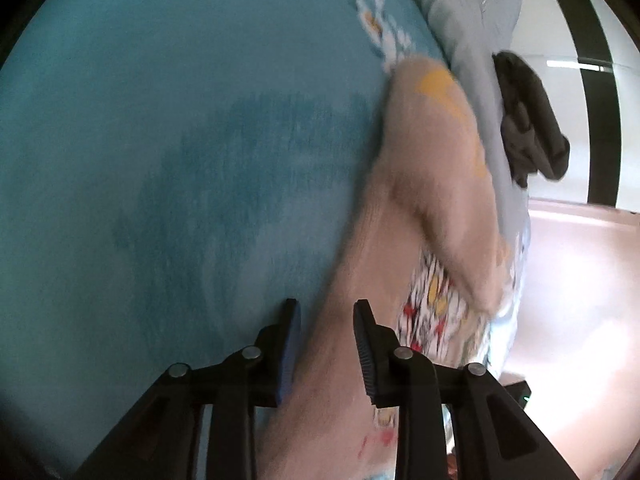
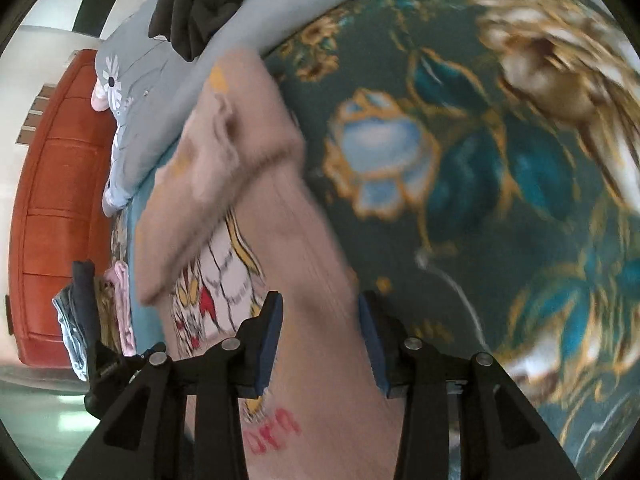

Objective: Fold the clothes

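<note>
Fold's approx halfway imo: sweater (image 1: 432,184) doubled over once, I've my left gripper (image 1: 326,344) & right gripper (image 2: 320,340) both part-open astride its edge, grip unclear.

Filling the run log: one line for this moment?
left tool: around beige printed sweater | right tool: around same sweater | surface: teal blanket
</note>
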`<state>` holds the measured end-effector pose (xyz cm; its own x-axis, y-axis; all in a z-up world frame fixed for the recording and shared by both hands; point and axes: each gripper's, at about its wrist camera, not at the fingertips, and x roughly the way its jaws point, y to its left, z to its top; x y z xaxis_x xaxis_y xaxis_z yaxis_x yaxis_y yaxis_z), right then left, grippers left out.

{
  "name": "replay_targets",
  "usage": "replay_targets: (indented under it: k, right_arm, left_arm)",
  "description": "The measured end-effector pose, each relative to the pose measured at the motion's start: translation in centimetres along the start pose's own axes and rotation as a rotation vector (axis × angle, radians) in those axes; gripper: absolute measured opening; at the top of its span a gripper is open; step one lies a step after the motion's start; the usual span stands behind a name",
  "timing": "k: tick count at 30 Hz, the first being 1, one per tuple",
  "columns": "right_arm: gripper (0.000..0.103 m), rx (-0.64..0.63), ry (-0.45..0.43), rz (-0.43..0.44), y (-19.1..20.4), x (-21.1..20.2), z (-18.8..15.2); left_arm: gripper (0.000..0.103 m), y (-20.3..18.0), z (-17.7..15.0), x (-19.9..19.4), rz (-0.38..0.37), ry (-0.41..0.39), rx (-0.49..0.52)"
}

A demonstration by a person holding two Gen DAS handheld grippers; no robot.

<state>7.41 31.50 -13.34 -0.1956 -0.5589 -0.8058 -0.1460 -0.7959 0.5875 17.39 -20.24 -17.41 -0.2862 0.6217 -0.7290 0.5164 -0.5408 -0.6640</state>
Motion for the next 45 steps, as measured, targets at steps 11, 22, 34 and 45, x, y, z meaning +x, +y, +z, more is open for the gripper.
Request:
replay_targets:
  k: [11, 22, 34, 45]
  right_arm:
    - [0.041, 0.114, 0.010, 0.162, -5.3, -2.4, -5.3]
    - [0.018, 0.106, 0.029, 0.308, -5.1, -3.0, -8.9]
    - [0.010, -0.064, -0.065, 0.774, 4.8, -12.8, -8.4]
    - [0.010, 0.072, -0.008, 0.653, 6.2, -6.5, -0.6]
  left_arm:
    - [0.038, 0.6, -5.0, 0.3, 0.063, 0.203, -0.023]
    - [0.013, -1.8, -9.1, -2.2, 0.156, 0.206, 0.085]
    - [0.011, -5.6, -10.3, -16.9, -0.123, 0.046, 0.168]
    - [0.011, -4.1, -1.0, -12.2, -0.211, 0.041, -0.131]
